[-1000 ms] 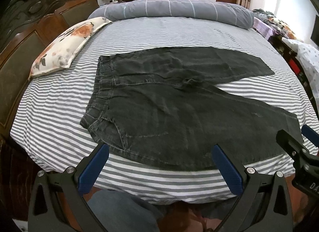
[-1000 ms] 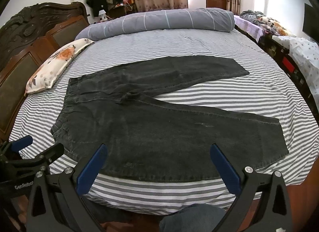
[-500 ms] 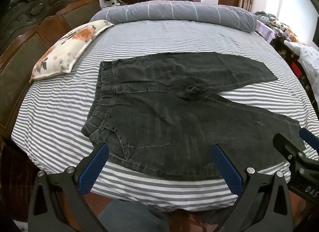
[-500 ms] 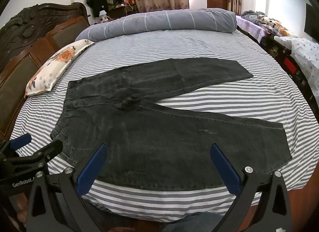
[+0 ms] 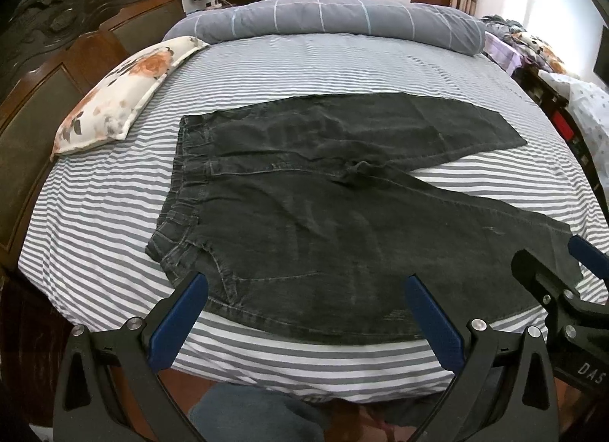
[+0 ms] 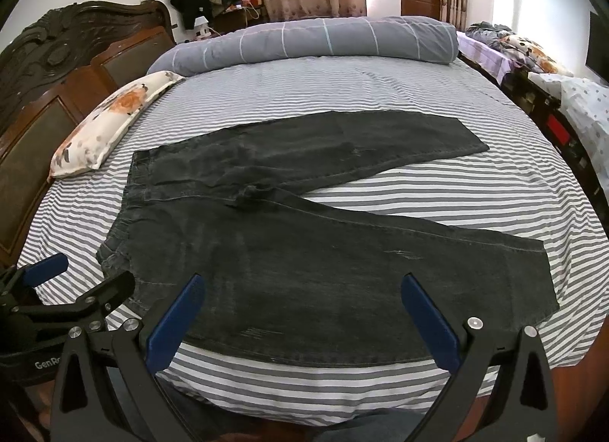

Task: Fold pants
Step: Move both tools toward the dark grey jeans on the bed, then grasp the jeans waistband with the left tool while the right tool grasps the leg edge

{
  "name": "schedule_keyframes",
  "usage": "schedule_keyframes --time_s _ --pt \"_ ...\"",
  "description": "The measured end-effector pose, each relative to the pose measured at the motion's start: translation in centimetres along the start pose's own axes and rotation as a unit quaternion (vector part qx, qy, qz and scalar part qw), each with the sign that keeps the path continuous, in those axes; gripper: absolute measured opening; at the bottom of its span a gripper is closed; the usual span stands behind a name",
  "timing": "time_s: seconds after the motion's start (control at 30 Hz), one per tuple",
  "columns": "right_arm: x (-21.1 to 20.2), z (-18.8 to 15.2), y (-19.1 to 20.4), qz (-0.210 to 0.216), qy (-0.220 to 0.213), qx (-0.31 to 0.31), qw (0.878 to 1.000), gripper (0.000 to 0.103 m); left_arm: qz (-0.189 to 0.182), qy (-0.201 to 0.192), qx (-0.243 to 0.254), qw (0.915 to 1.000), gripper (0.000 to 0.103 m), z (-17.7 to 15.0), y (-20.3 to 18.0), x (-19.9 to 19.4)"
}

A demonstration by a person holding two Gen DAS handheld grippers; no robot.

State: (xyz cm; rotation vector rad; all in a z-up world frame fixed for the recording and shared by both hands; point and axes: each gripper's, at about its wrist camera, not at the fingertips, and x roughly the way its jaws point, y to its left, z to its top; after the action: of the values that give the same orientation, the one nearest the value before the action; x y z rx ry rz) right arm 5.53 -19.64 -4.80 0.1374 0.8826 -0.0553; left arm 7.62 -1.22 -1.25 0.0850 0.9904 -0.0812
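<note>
Striped grey-and-white sheeting covers the bed (image 5: pixel 114 213), the biggest thing in both views, with a rolled grey duvet (image 5: pixel 323 19) along its far side and a floral pillow (image 5: pixel 121 92) by the wooden headboard (image 5: pixel 45 73). On the sheet the dark denim pants (image 5: pixel 304 221) lie flat and unfolded, waistband toward the headboard, legs splayed apart in a V toward my right.

I judge no fold is made yet; this is the approach. My left tool (image 5: pixel 304 324) hangs spread wide, holding nothing, over the near hip edge. My right tool (image 6: pixel 300 322) is likewise spread and empty over the near leg. Next I would need to pinch the near waist corner and the near hem together, then carry that leg over onto the far one, edges matched.

Both near seams run partly behind my blue pads (image 5: pixel 179 322), so I cannot tell whether they touch cloth. The bed's near edge is cut off.
</note>
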Motion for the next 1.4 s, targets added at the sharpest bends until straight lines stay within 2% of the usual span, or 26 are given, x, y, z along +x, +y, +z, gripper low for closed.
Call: schedule_keyframes --time_s 1.03,1.23,1.4 --pt "3.2 0.9 -2.0 -0.015 0.010 0.014 1.000 0.102 -0.008 0.016 -0.005 0.9998 0.103 1.4 0.3 3.8" --pt "4.2 1.9 -3.0 -0.007 -0.008 0.037 0.999 0.102 -0.017 0.006 -0.023 0.9996 0.103 2.2 2.2 5.0" --pt "6.0 4.5 -3.5 -0.002 -0.028 0.048 0.998 0.102 -0.017 -0.019 -0.051 0.9983 0.100 4.0 6.1 6.6"
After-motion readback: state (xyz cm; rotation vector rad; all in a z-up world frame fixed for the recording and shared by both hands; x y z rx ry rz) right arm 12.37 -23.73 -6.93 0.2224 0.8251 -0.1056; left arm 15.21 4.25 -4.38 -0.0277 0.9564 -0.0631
